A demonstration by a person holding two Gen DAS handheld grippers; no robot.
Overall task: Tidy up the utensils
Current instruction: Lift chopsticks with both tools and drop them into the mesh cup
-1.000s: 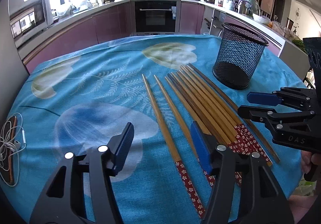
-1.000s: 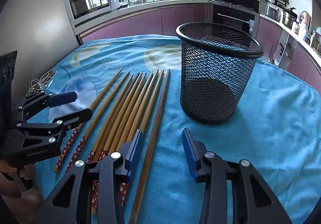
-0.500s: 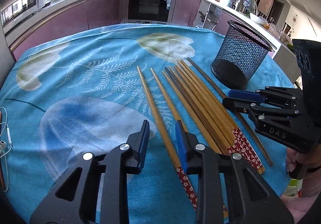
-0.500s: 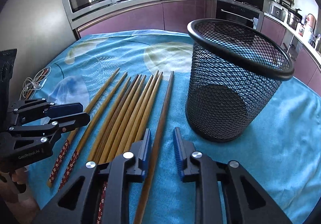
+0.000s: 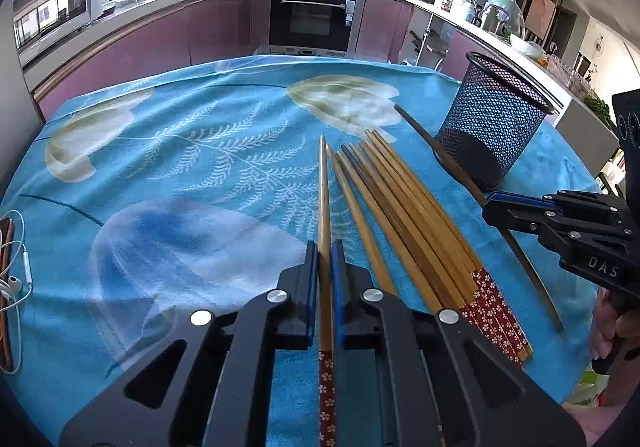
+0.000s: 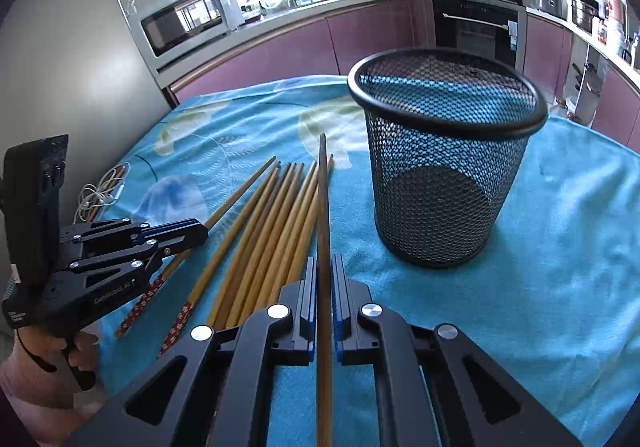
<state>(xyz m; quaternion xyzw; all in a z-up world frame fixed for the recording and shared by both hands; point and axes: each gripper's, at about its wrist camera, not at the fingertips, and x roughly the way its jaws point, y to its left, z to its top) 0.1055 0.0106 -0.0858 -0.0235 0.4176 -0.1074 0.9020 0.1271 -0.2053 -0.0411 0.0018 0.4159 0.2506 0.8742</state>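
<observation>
Tools clamp chopsticks: left tool (image 5: 325, 247) pale chopstick (image 5: 324, 199); right tool (image 6: 324, 261) dark chopstick (image 6: 323, 207).

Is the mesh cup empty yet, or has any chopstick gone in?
Empty. Through the mesh cup only its bare dark bottom shows; every chopstick is outside, on the blue cloth or in a gripper.

Both grippers (image 5: 324, 253) (image 6: 323, 267) are black angular frames with blue finger pads, silver screw heads and white lettering.

Blue leaf-print tablecloth (image 5: 208, 151); black mesh holder (image 6: 444, 183); red-flowered chopsticks (image 5: 412, 215).
</observation>
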